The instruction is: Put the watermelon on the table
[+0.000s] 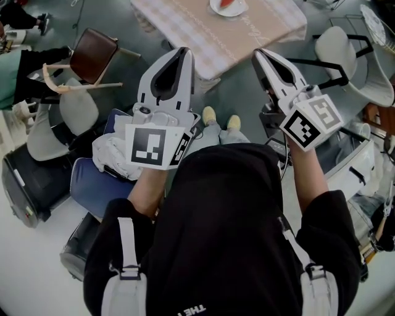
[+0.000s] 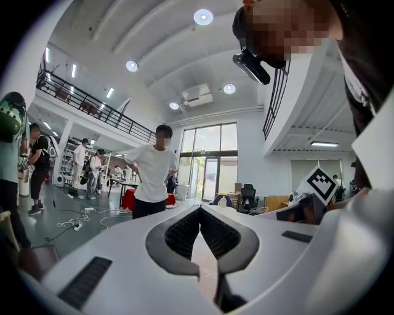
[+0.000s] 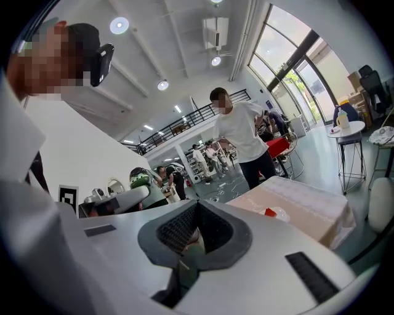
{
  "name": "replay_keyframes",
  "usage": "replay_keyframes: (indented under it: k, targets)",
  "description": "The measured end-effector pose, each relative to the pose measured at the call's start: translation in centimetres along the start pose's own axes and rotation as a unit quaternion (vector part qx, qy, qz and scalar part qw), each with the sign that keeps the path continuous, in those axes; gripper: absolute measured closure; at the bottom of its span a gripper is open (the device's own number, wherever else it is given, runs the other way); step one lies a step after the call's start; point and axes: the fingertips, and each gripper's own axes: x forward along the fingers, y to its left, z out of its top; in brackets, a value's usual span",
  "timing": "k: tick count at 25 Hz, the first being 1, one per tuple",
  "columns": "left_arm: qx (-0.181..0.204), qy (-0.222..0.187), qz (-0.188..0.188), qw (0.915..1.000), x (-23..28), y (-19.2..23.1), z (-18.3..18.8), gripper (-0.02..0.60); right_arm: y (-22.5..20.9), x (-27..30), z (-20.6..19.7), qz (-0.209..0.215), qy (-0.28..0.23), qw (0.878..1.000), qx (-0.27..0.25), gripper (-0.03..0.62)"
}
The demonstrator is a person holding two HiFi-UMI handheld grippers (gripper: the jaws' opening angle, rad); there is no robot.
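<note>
A red slice of watermelon (image 1: 229,5) lies on a white plate (image 1: 216,8) on the table with the pink checked cloth (image 1: 259,31), at the top of the head view. The right gripper view shows the same slice (image 3: 269,212) on that table (image 3: 308,209), well beyond the jaws. My left gripper (image 1: 180,50) is held level just short of the table's near edge, jaws closed tip to tip with nothing in them (image 2: 200,208). My right gripper (image 1: 256,52) hovers beside it at the same edge, also shut and empty (image 3: 196,203).
A brown chair (image 1: 92,55) stands to the left of the table and a white chair (image 1: 345,49) to the right. A blue seat (image 1: 92,185) with white cloth sits by my left side. A person in a white T-shirt (image 2: 154,178) stands beyond the table. A small round stand (image 3: 345,129) is far right.
</note>
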Motion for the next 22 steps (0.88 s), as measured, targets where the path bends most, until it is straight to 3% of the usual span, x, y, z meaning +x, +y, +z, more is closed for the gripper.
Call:
replay_keyframes:
  k: [10,22]
  targets:
    - [0.006,0.0,-0.001,1.0,-1.3,-4.7,0.3,0.571,-0.3,-4.4,-0.2,0.005,0.005,1.0,-0.001,0.579]
    - [0.011,0.001,0.003,0.9999,-3.7,-6.0,0.4,0.571,1.5,-6.1,-0.6,0.012,0.0,1.0,-0.015,0.579]
